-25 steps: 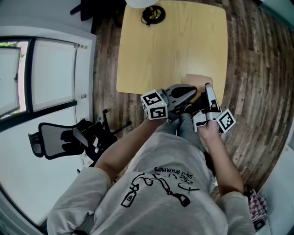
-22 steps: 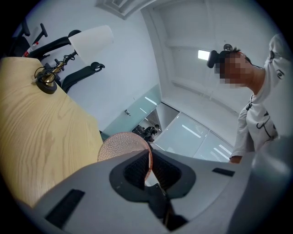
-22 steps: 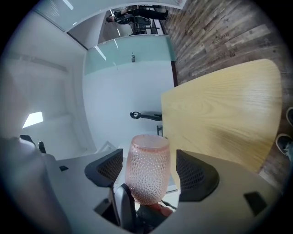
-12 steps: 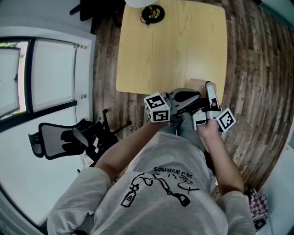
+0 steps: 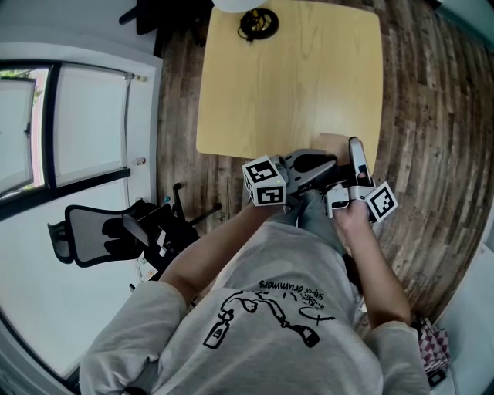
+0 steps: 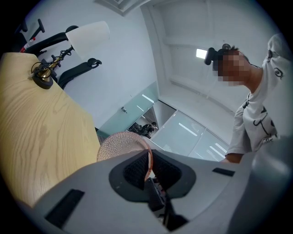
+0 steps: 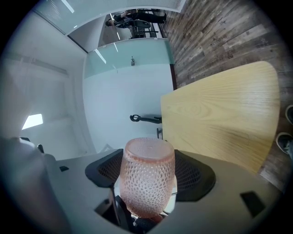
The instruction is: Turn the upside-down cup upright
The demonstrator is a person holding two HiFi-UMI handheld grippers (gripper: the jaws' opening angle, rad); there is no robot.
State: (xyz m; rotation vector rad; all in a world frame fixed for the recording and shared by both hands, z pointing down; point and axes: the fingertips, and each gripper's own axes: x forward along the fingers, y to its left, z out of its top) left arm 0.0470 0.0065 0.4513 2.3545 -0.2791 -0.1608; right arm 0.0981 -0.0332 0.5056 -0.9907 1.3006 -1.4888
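The cup [image 7: 147,176], a pink glass with a dimpled skin, is held off the table [image 5: 293,77], just above its near edge by the near right corner. It is clasped across its body by the jaws of the right gripper [image 7: 149,183], whose pads are pressed to its two sides. A flat round end is turned away from that gripper's camera, though whether this is the base or the mouth cannot be told. The jaws of the left gripper [image 6: 149,167] are drawn narrow on a thin edge of the cup's wall. Over the last second the left gripper has been brought slightly nearer the table's near edge and the cup; in the last half of it hardly anything has been shifted. From this it is judged that a two-handed hold has been settled, and that the cup is being passed or re-gripped partway through the turn, not yet set down upright. At the table's far edge a small dark object [image 5: 257,23] is left untouched.
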